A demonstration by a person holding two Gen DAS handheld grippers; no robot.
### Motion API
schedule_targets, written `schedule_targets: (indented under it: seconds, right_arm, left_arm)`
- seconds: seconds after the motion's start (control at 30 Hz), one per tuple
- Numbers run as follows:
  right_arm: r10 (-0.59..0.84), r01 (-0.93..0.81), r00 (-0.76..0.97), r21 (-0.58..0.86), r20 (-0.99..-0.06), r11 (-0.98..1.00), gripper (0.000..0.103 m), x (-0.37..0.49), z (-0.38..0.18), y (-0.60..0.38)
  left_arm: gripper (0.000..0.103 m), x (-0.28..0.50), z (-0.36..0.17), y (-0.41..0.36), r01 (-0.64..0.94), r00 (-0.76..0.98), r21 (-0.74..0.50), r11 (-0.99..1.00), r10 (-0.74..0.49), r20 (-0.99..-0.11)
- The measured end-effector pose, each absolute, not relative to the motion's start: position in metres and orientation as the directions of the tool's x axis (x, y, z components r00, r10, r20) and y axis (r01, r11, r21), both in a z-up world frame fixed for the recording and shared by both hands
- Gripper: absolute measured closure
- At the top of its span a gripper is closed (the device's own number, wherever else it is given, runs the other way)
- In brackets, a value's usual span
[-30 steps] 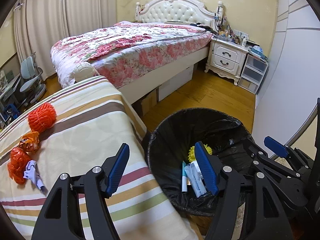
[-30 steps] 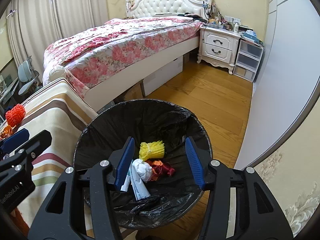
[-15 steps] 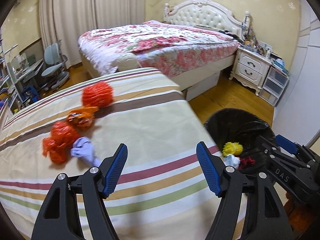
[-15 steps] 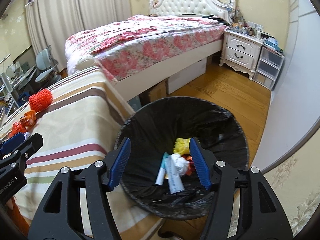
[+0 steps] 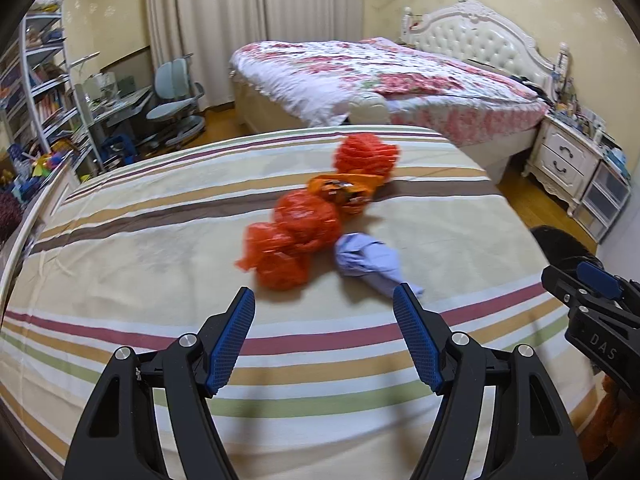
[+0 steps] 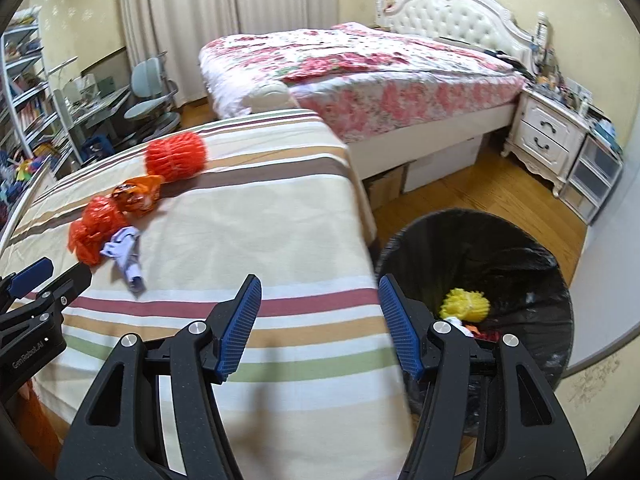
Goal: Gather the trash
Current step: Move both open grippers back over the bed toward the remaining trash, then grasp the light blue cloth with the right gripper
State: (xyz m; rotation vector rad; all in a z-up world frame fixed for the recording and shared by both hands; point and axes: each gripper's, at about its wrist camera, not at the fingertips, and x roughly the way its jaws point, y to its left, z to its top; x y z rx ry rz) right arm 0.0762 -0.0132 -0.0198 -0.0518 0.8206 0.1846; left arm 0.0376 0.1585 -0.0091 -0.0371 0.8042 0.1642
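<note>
Four bits of trash clustered mid-bed on the striped bed cover [image 5: 160,264], likely staged within reach of the black-lined bin [image 6: 516,248] at the bed's corner; bin already holds a yellow puff [image 6: 466,305] and other scraps; left gripper [image 5: 324,332] jaws open, empty, lilac crumpled paper [image 5: 368,260] just ahead near the right-hand jaw, red plastic bag [image 5: 292,240] ahead-centre; orange wrapper [image 5: 344,192] and red mesh ball [image 5: 366,154] further back; right gripper [image 6: 318,320] jaws open, empty, straddling bed edge and bin rim, trash well off to its left.

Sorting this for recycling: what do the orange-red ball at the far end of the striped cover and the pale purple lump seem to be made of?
Orange-red ball: looks like foam or plastic fruit netting, matte, judging by its ribbed mesh surface. Pale purple lump: probably crumpled paper or tissue, matte, with soft creases and a twisted end; thin cloth cannot be ruled out.
</note>
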Motion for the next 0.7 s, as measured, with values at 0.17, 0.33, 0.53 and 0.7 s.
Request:
schedule_targets:
  seconds: [0.17, 0.33, 0.53, 0.7]
  right_arm:
    - [0.182, -0.251, 0.646, 0.019, -0.741, 0.968, 0.043, 0.074, -0.02, 0.02]
    - [0.219, -0.316, 0.626, 0.014, -0.749, 0.949, 0.043, 0.074, -0.022, 0.051]
    - [0.254, -0.375, 0.598, 0.015, -0.76, 0.927, 0.043, 0.075, -0.023, 0.082]
    - [0.269, -0.415, 0.576, 0.007, -0.772, 0.91, 0.043, 0.078, -0.027, 0.105]
  left_arm:
    - [0.033, 0.03, -0.012, 0.187, -0.206, 0.675, 0.041, 0.978, 0.172, -0.717]
    - [0.033, 0.026, -0.017, 0.212, -0.25, 0.66, 0.027, 0.968, 0.191, -0.727]
    - [0.033, 0.018, -0.021, 0.236, -0.281, 0.65, 0.022, 0.96, 0.207, -0.731]
    - [0.033, 0.016, -0.024, 0.249, -0.306, 0.641, 0.014, 0.952, 0.216, -0.737]
